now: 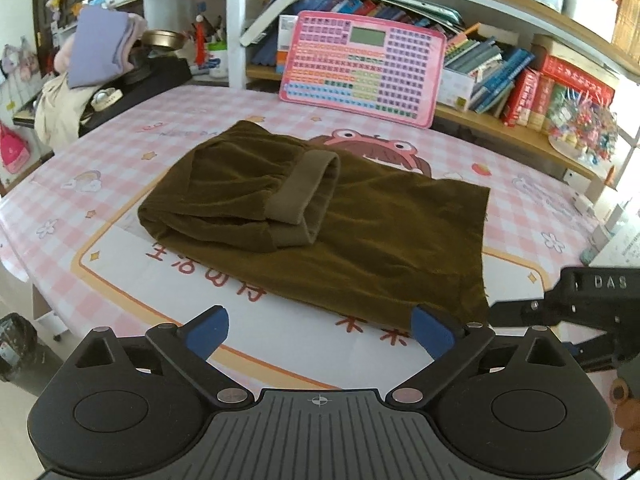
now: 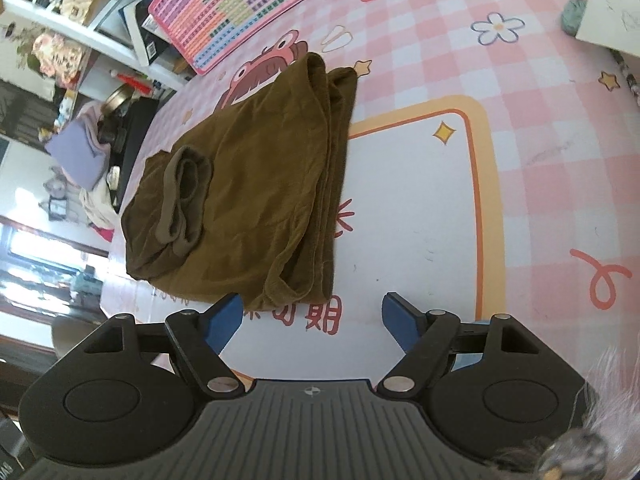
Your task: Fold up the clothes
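A dark olive-brown garment [image 1: 320, 216] lies folded flat on the pink checked table mat [image 1: 520, 216], with a ribbed cuff [image 1: 308, 188] folded onto its top. My left gripper [image 1: 320, 332] is open and empty, just short of the garment's near edge. The right gripper's black body [image 1: 592, 304] shows at the right edge of the left wrist view. In the right wrist view the garment [image 2: 256, 184] lies ahead and to the left, its cuff [image 2: 184, 204] on top. My right gripper [image 2: 312, 320] is open and empty, close to the garment's near corner.
A pink keyboard-style board [image 1: 360, 66] leans against a bookshelf [image 1: 520, 80] at the back. Folded lilac cloth [image 1: 100, 48] and clutter sit at the back left. Paper and small items [image 2: 608, 4] lie at the table's right. The mat [image 2: 520, 80] spreads right of the garment.
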